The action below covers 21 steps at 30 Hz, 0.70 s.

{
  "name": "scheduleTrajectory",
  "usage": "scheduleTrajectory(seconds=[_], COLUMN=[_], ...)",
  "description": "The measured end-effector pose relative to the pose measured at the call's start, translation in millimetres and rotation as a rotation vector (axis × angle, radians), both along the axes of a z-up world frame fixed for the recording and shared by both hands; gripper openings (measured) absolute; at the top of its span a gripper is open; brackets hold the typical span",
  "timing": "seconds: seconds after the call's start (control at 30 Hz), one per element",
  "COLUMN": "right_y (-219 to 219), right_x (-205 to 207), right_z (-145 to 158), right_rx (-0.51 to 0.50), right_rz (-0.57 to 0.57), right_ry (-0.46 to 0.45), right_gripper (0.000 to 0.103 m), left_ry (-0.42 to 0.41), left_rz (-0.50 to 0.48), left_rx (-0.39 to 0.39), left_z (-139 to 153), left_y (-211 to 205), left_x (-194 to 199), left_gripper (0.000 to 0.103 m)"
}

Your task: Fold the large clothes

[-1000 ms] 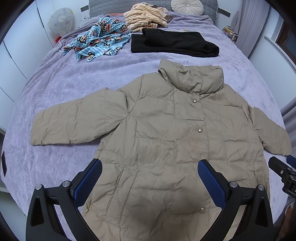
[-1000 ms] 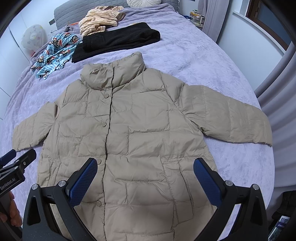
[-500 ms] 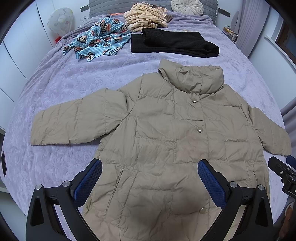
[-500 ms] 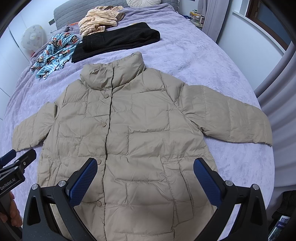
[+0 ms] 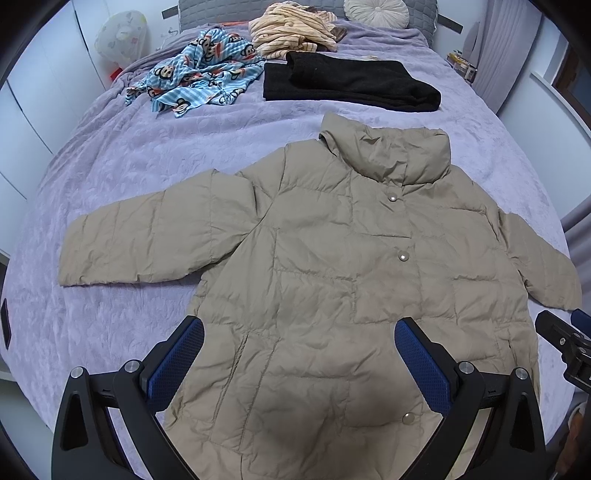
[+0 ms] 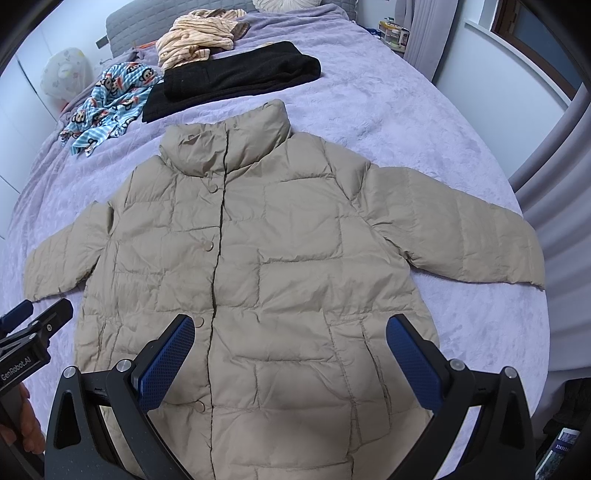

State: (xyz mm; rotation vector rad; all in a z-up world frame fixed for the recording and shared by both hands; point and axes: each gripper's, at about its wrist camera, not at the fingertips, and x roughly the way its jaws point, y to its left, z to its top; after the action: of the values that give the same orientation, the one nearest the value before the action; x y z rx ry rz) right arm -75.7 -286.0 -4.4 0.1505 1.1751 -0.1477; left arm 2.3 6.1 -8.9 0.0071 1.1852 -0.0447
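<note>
Right, here's the jacket (image 5: 332,258) — beige, puffy, laid flat and face up in the middle of the bed (image 5: 147,155), snaps closed down the front, collar pointing toward the headboard. Both sleeves are spread out to the sides; the one on the left ends well short of the bed's edge with bare purple cover around it, while the one on the right reaches close to the edge in the right wrist view. The left gripper (image 5: 299,354) hangs over the lower front of the jacket, jaws spread wide, nothing between the blue pads. The right gripper (image 6: 291,350) does the same over the hem area, jaws wide apart and empty too. Each shows up at the margin of the other's view. There's a clear strip of cover between the collar and the folded black garment (image 5: 347,85) beyond it. Left of that lies a crumpled blue monkey-print cloth (image 5: 195,81), and behind it a heap of cream striped fabric (image 5: 291,33); a round pale cushion (image 5: 376,13) sits by the grey headboard. White cupboard doors run along the left, a curtain (image 6: 417,33) and window on the right. The jacket's bottom hem is cut off — hidden behind the gripper frames. A bit of a hand (image 6: 26,424) shows at the lower left of the right wrist view.
</note>
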Motion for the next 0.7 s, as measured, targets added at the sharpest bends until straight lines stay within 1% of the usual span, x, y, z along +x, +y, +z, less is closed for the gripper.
scheduleTrajectory(seconds=[0.27,0.47,0.6,0.7], right_y=[2.1,11.5,15.8,15.6], right_x=[1.9,7.0,9.3,9.6], right_z=[-1.4,-2.3,-4.2,-4.1], right_rx=[-0.001,-0.007,-0.007,-0.004], right_rz=[0.003,0.011,0.013,0.012], right_ry=[0.001,0.004,0.008,0.007], right_gripper=[0.103,0.103,0.103,0.103], left_ry=[0.001,0.008,0.019,0.041], left_rz=[0.004,0.01,0.029,0.031], left_rx=[-0.005,-0.017,-0.025,-0.056], left_z=[0.5,-0.8,-6.8,-16.2], left_y=[2.4,8.1,18.2,30.4], left_x=[0.9,3.3,5.1,6.3], left_gripper=[0.103,0.103,0.103,0.103])
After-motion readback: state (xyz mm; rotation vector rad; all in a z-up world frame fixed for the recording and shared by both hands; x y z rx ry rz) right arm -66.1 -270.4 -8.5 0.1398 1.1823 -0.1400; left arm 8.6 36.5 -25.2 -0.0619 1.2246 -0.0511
